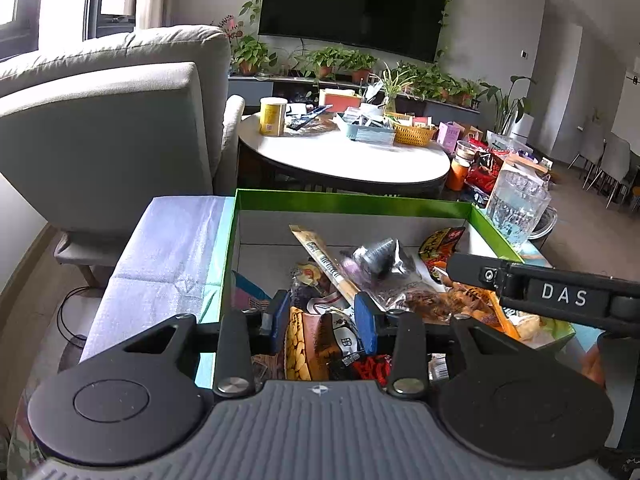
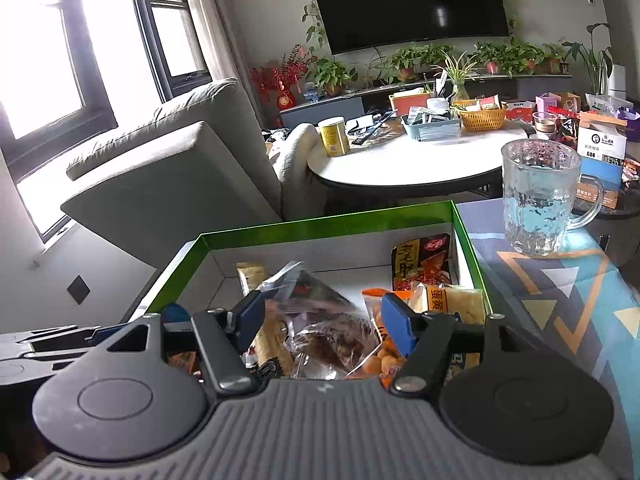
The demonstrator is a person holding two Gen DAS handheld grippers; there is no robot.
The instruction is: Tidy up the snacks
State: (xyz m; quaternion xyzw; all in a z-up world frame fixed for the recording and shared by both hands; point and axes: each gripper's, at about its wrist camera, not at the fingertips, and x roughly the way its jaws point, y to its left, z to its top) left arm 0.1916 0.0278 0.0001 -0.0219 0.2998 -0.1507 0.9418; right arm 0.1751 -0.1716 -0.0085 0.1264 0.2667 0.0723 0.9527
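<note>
A green-rimmed box (image 1: 352, 203) (image 2: 320, 222) holds several snack packets. In the left wrist view a long tan stick packet (image 1: 320, 258), a clear bag of dark snacks (image 1: 384, 264) and a peanut packet (image 1: 298, 348) lie in it. My left gripper (image 1: 322, 320) is open and hovers over the packets at the box's near side. My right gripper (image 2: 322, 320) is open over a clear bag of brown snacks (image 2: 332, 332); a black-and-red packet (image 2: 420, 262) leans on the far wall. The right gripper's body (image 1: 560, 296) shows at the right in the left wrist view.
A glass mug of water (image 2: 536, 196) (image 1: 516, 204) stands right of the box on a patterned cloth (image 2: 560, 292). A grey armchair (image 1: 104, 120) is at left. A round white table (image 1: 344, 156) with baskets and a yellow can (image 1: 273, 117) stands behind.
</note>
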